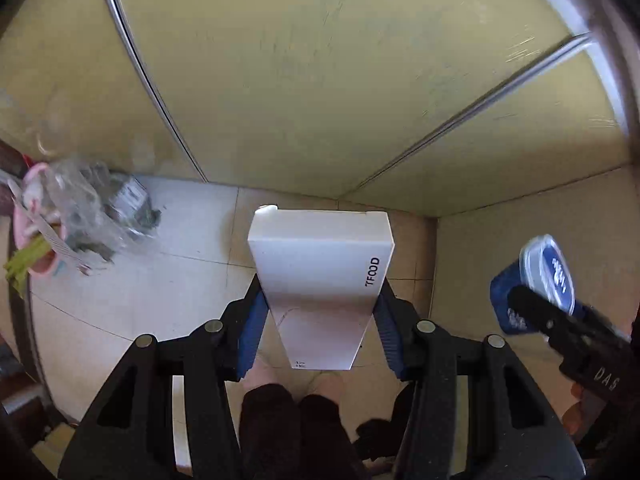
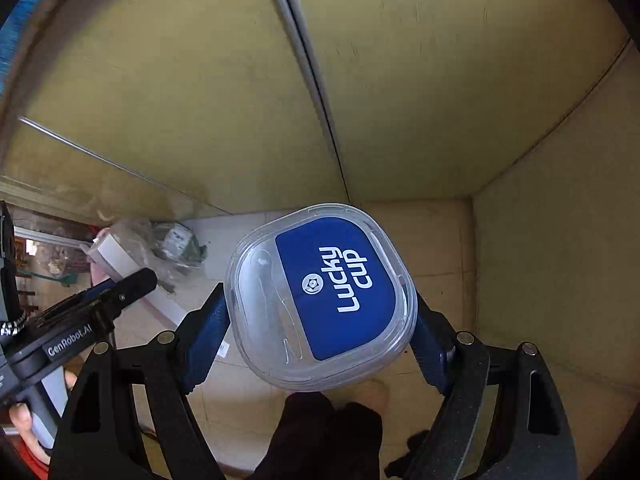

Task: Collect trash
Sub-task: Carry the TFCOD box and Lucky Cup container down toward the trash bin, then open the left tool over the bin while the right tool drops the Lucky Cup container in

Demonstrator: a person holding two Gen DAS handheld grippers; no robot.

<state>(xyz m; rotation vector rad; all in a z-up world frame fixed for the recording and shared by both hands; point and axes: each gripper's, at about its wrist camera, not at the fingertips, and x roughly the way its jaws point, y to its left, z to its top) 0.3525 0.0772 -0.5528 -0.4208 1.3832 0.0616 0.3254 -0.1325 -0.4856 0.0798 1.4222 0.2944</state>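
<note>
**Listener:** What is each hand carrying?

**Operator:** My left gripper (image 1: 318,320) is clamped on a white carton (image 1: 322,280), its blue pads pressed to the carton's two long sides. The carton stands tall between them, with "TFOOD" printed in black along its right edge. My right gripper (image 2: 320,320) is clamped on a blue cup (image 2: 320,296) with a clear plastic lid; the lid faces the camera and reads "Lucky Cup" in white. Its pads grip the cup on both sides.

**Listener:** Where are those things in the room?

**Operator:** Both are held up in the air over a pale tiled floor (image 1: 192,248), in a corner of yellow-green walls (image 1: 320,80). From the left camera I see the cup (image 1: 532,288) to the right of the carton, well apart from it.

**Listener:** And around them?

**Operator:** To the left on the floor sits a pink bin (image 1: 36,240) with a crumpled clear plastic bag (image 1: 92,208) in it. Below the carton I see the person's dark trouser legs (image 1: 296,428). In the right camera, a hand (image 2: 24,424) grips the left gripper's handle at the lower left.
</note>
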